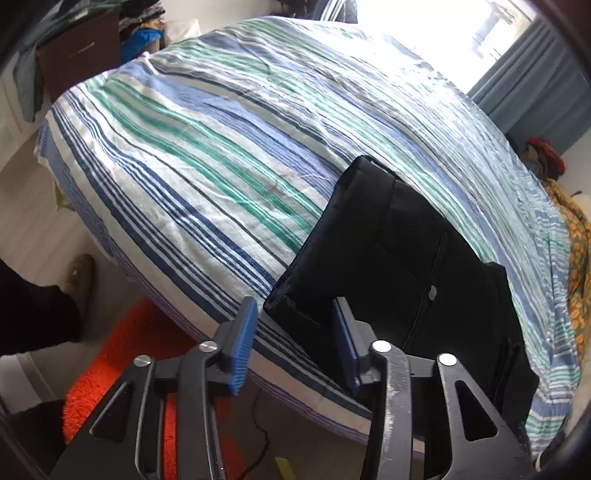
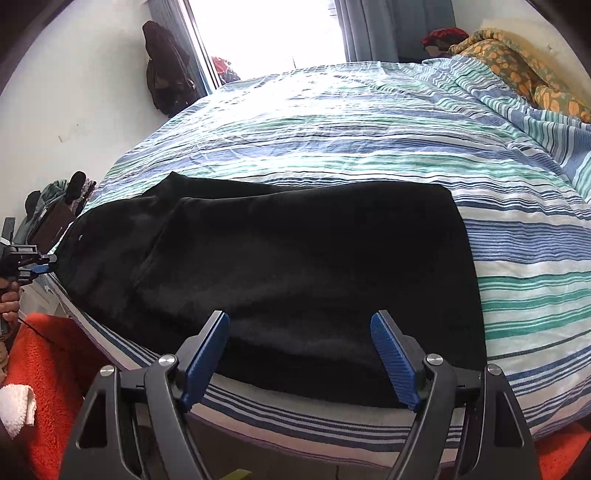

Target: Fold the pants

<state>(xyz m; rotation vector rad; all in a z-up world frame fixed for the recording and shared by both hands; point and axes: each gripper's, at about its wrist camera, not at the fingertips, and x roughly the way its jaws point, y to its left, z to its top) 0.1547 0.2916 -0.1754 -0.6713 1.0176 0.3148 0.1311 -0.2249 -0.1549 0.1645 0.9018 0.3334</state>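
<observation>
Black pants (image 2: 295, 266) lie folded flat along the near edge of a bed with a striped sheet (image 2: 369, 122). In the left wrist view the pants (image 1: 406, 251) run away to the right, waist end with a button nearest. My left gripper (image 1: 295, 332) is open, its jaws on either side of the near corner of the pants at the bed edge. It also shows far left in the right wrist view (image 2: 44, 264). My right gripper (image 2: 299, 354) is open and empty, just above the near long edge of the pants.
An orange rug (image 1: 122, 365) covers the floor beside the bed. A dark wooden cabinet (image 1: 77, 55) stands beyond the bed's far corner. A patterned orange blanket (image 2: 517, 62) lies at the head. A bright window (image 2: 269, 29) with blue curtains is behind.
</observation>
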